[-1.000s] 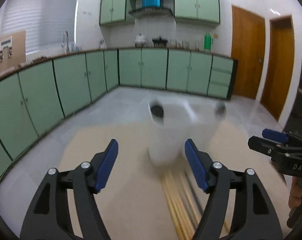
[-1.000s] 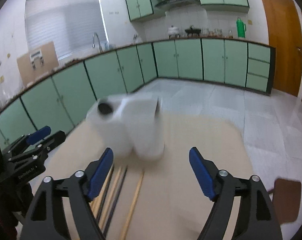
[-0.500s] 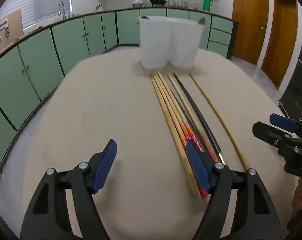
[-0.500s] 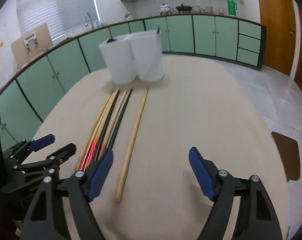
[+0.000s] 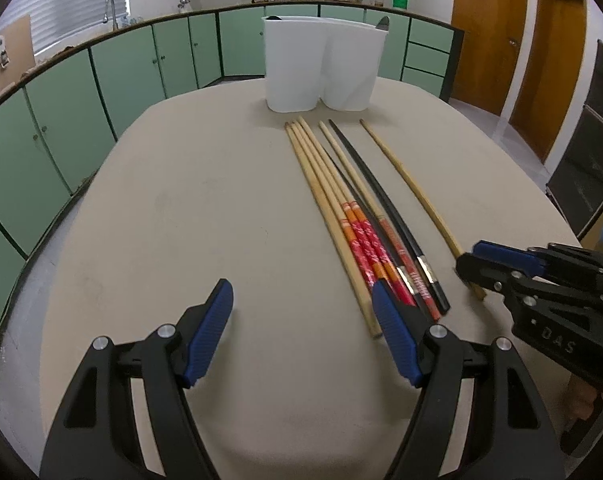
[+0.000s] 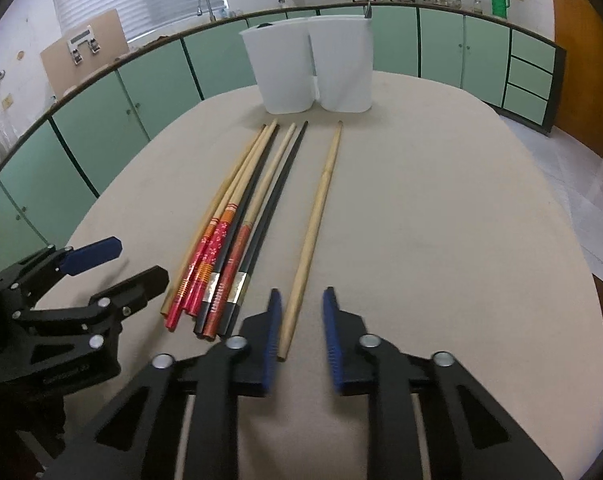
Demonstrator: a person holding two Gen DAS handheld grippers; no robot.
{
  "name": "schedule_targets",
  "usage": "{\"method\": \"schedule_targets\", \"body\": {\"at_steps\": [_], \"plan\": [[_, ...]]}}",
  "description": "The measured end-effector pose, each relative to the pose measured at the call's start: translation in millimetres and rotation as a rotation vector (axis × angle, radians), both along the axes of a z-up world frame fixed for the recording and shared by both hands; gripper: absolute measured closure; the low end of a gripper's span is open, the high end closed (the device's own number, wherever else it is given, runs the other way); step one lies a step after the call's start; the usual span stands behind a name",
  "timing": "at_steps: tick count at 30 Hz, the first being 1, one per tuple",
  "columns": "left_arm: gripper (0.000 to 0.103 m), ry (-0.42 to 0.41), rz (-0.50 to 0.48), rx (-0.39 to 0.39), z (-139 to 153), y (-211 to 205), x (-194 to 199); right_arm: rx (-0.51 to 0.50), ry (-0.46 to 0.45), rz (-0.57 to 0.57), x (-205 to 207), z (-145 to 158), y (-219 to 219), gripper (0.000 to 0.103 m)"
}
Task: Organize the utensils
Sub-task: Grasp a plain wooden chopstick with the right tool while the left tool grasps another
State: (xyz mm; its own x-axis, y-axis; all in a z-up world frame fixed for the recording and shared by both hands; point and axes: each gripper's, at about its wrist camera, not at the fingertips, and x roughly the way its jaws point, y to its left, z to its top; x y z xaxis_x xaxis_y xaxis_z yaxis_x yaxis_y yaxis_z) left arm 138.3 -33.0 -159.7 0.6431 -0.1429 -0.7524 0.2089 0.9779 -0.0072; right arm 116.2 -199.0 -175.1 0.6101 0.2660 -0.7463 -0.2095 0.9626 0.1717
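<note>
Chopsticks (image 6: 237, 224) lay in a loose row on the beige table (image 6: 441, 220), their far tips near the white two-compartment holder (image 6: 313, 68), with one plain wooden chopstick (image 6: 313, 220) set apart on the right. Within the last half second the right gripper (image 6: 301, 336) had narrowed its jaws from wide to a slim gap and dropped over that stick's near end, not yet pinching it. The left gripper (image 5: 301, 332) hung wide and empty beside the bundle, so a first pick-up looked imminent.
</note>
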Motion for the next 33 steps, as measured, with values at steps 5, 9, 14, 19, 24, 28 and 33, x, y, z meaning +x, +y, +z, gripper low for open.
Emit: {"method": "schedule_targets", "body": {"at_steps": [5,9,14,19,24,28,33], "plan": [[0.033,0.026,-0.008,0.022,-6.9,-7.5,2.2,-0.017,0.0,-0.008,-1.1,0.7,-4.1,0.096],[0.032,0.05,0.009,0.0,-9.7,-2.5,6.2,-0.012,0.001,-0.032,-0.6,0.7,-12.1,0.096],[0.032,0.054,0.043,0.034,-10.0,3.2,10.1,-0.019,-0.001,-0.049,1.8,0.0,-17.9,0.096],[0.033,0.052,0.043,0.031,-8.3,3.0,8.5,-0.007,-0.015,-0.006,-3.8,1.7,-14.8,0.085],[0.033,0.05,0.028,0.014,-8.8,3.7,-2.1,-0.027,-0.019,0.027,-18.4,0.3,-13.5,0.073],[0.035,0.048,0.036,0.018,-9.3,2.7,-2.9,-0.028,-0.023,0.028,-20.9,0.6,-15.0,0.073],[0.042,0.046,0.025,0.016,-10.2,-1.2,-1.1,-0.02,-0.021,0.021,-17.0,-0.2,-16.2,0.074]]}}
